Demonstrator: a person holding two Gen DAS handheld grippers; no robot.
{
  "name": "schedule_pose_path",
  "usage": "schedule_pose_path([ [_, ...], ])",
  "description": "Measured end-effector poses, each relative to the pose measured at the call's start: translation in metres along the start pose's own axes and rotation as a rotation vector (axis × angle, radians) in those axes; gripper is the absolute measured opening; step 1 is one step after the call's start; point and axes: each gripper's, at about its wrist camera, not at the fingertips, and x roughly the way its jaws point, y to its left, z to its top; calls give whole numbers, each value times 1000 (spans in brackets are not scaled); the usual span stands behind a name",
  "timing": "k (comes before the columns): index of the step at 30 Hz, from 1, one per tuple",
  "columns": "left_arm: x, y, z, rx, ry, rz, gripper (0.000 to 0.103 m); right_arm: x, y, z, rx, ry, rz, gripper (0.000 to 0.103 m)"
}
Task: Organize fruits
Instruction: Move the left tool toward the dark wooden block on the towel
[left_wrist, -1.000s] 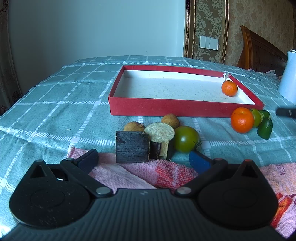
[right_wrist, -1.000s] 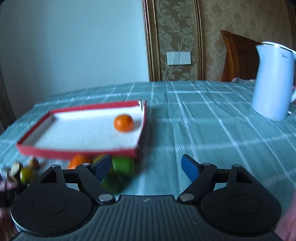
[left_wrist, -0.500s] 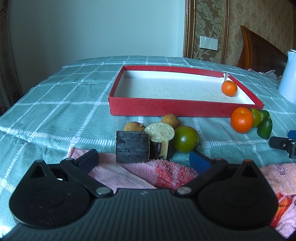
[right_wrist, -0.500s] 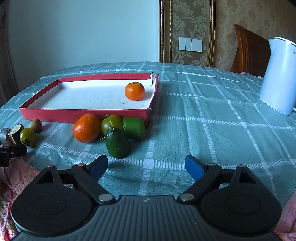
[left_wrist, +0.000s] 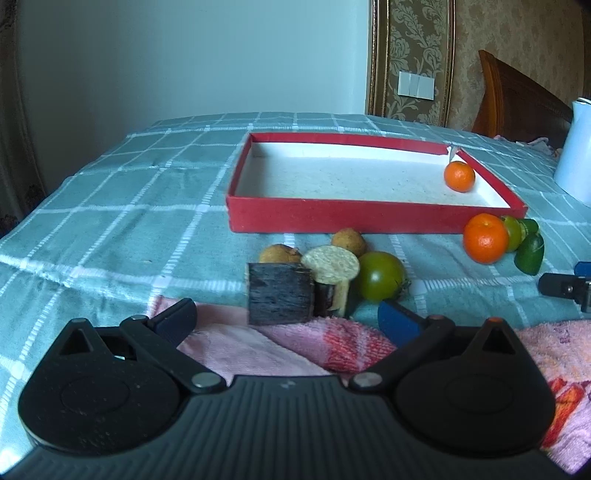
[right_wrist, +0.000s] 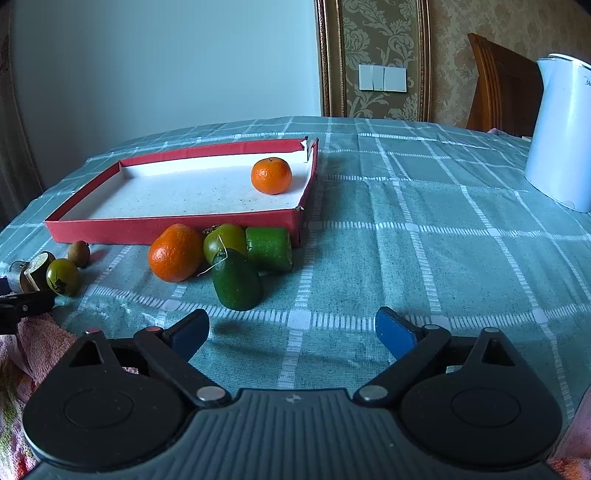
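Fruit lay mostly outside the red tray (right_wrist: 173, 229): we saw one small orange (right_wrist: 271, 175) inside it by the right wall, and a bigger orange (right_wrist: 173, 253), a green tomato (right_wrist: 223, 242) and two dark green pieces (right_wrist: 236, 278) bunched against its front wall. Our right gripper (right_wrist: 291, 326) hung over bare tablecloth (right_wrist: 424, 221), jaws opening wide, nothing between them. Our left gripper (left_wrist: 286, 317) stood wide and empty above a pink towel (left_wrist: 295, 336), near a dark block (left_wrist: 279, 293).

Plain pale wall (right_wrist: 166, 66) behind, gold-framed panel of patterned wallpaper (right_wrist: 373, 55) with a white switch plate (right_wrist: 382, 78), dark wooden headboard (right_wrist: 502, 85) at right, curtain edge (left_wrist: 14, 110) at far left, soft daylight, teal checked cloth (right_wrist: 424, 221) across the surface
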Motion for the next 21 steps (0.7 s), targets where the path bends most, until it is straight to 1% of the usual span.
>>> schedule_pose_path([
  [4,-3,9,4,11,-23,17,103,0,0,0,2,-1,1,97],
  [7,-4,16,5,5,-12,10,103,0,0,0,1,-1,0,97],
  [11,-7,21,1,23,-12,29,103,0,0,0,2,-1,1,97],
  [14,-7,28,-1,2,-13,47,103,0,0,0,1,-1,1,97],
  [17,-5,32,-2,-36,-8,35,103,0,1,0,2,-1,1,97],
  [21,-4,30,-1,-53,-12,64,103,-1,0,0,2,-1,-1,97],
])
